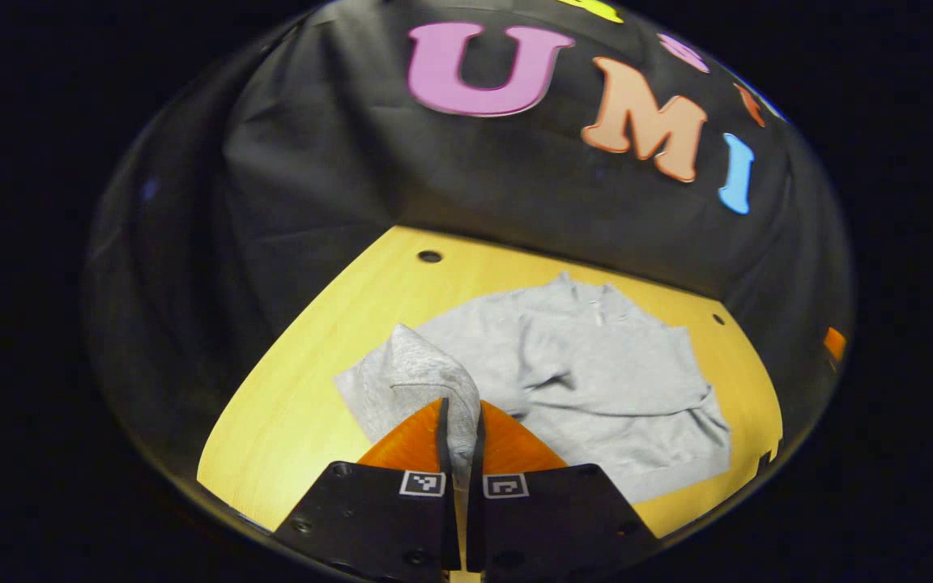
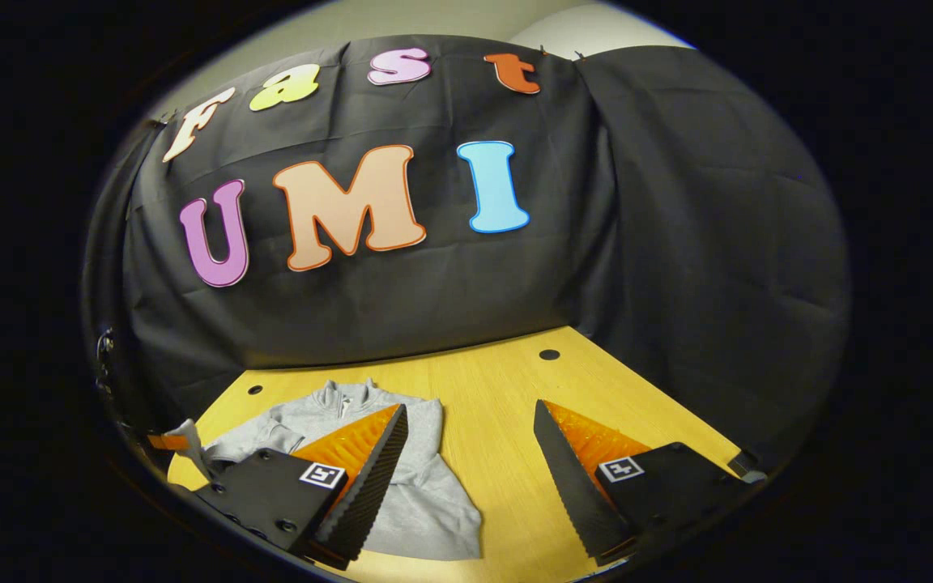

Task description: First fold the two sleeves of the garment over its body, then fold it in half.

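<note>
Left gripper [image 1: 460, 421], bottom centre of its view, is clamped on a raised sleeve [image 1: 426, 368]. Garment [image 1: 596, 380] lies flat on the table [image 1: 288, 405], centre right. Right gripper [image 2: 470, 453] gapes wide above the table, garment at lower left.

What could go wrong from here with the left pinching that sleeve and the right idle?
1. The left gripper holds just a narrow fold of the grey sleeve; it might slip out mid-carry.
2. The other sleeve already lies across the garment, whose body looks wrinkled; dragging the lifted sleeve could shift it.
3. The right gripper hangs open above the table, pinning nothing, so the whole garment may slide.
</note>
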The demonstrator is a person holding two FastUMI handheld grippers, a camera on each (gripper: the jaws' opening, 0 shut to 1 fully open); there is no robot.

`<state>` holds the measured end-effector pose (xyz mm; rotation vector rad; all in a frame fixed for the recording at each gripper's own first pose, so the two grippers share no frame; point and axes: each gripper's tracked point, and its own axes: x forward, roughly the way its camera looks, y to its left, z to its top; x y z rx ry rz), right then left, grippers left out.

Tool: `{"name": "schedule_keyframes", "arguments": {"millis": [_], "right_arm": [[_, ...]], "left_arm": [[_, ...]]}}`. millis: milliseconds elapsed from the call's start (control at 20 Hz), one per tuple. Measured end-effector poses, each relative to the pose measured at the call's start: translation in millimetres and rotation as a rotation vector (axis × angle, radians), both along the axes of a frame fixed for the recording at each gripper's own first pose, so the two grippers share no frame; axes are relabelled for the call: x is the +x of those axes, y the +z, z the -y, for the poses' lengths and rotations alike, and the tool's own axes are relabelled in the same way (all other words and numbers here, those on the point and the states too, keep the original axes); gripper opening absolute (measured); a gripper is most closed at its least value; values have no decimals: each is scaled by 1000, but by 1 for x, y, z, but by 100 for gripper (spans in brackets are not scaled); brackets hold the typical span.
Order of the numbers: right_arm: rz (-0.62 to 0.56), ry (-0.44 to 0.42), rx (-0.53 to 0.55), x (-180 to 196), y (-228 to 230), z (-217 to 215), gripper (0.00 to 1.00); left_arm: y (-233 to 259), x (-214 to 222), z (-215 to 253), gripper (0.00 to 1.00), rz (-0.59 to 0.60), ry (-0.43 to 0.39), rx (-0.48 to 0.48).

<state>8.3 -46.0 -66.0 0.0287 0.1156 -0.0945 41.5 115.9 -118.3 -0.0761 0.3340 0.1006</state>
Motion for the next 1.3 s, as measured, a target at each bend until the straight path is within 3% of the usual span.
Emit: {"name": "schedule_keyframes", "arguments": {"millis": [150,450,500,600,850,1150,1250,1300], "right_arm": [[-18,8,14,-8,-11,8,97],[-61,58,6,-15,-26,18,93],[-64,66,5,-14,-28,20,98],[-73,71,-6,-12,-30,29,97],[-107,65,7,-11,-39,51,98],[-157,71,0,-2,-58,68,98],[-166,76,-5,1,-60,69,93],[-167,82,-9,3,-59,68,94]], "left_arm": [[22,30,65,2,43,-124,66],[61,63,239,2,121,-417,85],[64,68,272,2,132,-465,84],[60,84,308,2,138,-512,106],[39,110,356,2,124,-551,121],[-20,172,377,5,39,-490,135],[-26,180,390,19,31,-528,133],[-26,186,393,39,40,-539,144]]}}
